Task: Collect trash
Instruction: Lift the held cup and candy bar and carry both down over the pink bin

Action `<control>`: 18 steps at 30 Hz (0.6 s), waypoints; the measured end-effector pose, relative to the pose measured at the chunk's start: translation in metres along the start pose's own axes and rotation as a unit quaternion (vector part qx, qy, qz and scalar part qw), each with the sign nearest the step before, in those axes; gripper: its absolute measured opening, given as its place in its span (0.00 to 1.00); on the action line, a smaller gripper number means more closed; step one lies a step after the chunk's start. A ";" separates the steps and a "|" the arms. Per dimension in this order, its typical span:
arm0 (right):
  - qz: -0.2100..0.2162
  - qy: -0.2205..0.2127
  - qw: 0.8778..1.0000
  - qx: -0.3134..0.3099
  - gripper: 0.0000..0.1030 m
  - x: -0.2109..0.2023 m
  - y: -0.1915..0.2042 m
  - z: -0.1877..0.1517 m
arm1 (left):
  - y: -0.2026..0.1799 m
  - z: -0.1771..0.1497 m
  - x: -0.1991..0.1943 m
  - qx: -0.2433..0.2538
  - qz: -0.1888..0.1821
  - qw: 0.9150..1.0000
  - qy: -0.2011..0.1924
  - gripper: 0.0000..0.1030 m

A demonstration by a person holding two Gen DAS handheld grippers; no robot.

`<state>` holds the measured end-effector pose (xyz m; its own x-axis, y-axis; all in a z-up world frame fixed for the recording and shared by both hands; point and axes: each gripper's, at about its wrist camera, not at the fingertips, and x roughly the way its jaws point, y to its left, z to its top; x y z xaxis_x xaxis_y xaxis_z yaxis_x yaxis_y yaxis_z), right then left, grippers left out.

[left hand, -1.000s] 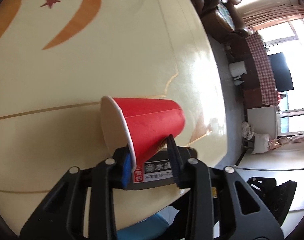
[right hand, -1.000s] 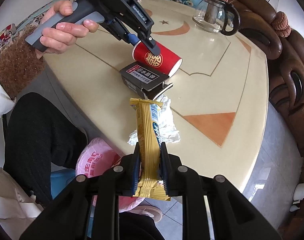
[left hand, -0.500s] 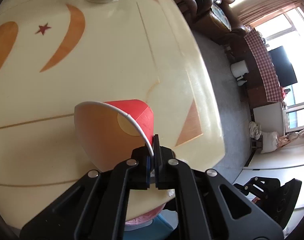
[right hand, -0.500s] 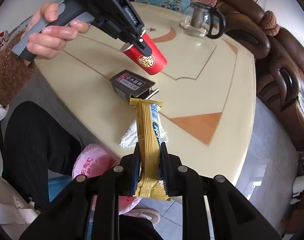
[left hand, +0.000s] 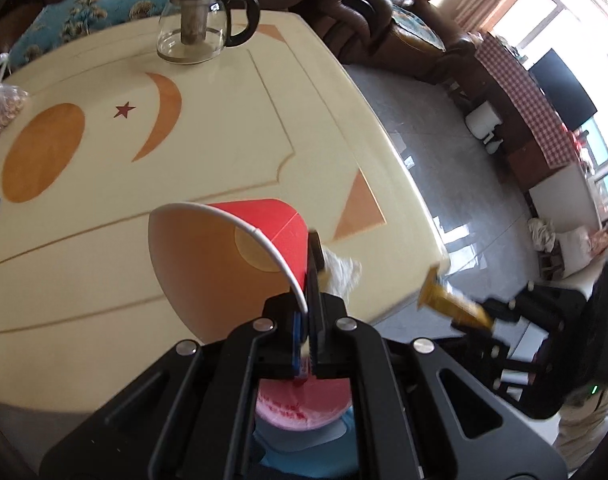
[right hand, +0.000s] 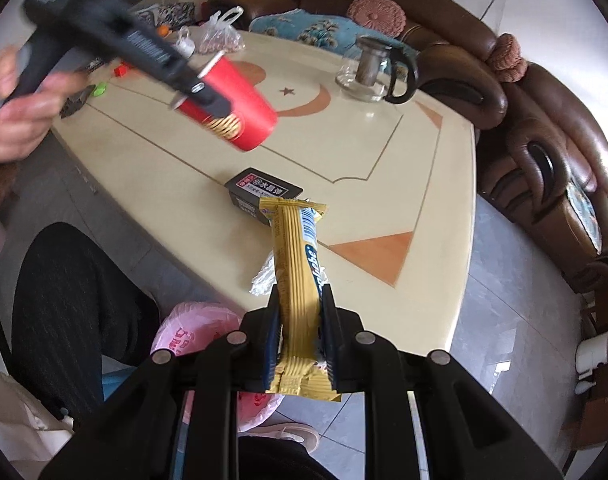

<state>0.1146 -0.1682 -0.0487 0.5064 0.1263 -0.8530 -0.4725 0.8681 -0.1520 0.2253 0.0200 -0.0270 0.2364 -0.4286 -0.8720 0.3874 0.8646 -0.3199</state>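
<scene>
My left gripper (left hand: 306,320) is shut on the rim of a red paper cup (left hand: 240,256) and holds it in the air above the cream table (left hand: 208,128); the cup also shows in the right wrist view (right hand: 232,110). My right gripper (right hand: 300,320) is shut on a gold snack wrapper (right hand: 298,264), held off the table's near edge. A black box (right hand: 262,194) and crumpled white tissue (right hand: 264,276) lie on the table near that edge. A bin lined with a pink bag (right hand: 192,332) stands on the floor below.
A glass teapot (right hand: 370,70) stands at the table's far side. A plastic bag (right hand: 220,36) and small items lie at the far left. Brown leather sofas (right hand: 544,128) surround the table. A person's dark-trousered leg (right hand: 68,304) is beside the bin.
My left gripper has lifted the red cup higher off the table and away from the black box. My right gripper has drawn back slightly with the wrapper.
</scene>
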 end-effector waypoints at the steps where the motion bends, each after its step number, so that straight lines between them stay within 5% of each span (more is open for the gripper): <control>1: -0.005 -0.003 1.000 0.001 0.18 -0.004 0.002 -0.001 | -0.004 -0.009 -0.006 0.006 0.004 1.000 -0.003 0.04; 18: -0.015 -0.019 0.999 -0.022 0.19 -0.042 0.064 -0.034 | -0.041 -0.125 -0.036 0.046 0.055 0.997 -0.028 0.04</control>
<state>0.0381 -0.1344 -0.0395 0.5475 0.1199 -0.8282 -0.4874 0.8502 -0.1992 0.0891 0.0330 -0.0289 0.3298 -0.3483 -0.8774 0.4353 0.8809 -0.1861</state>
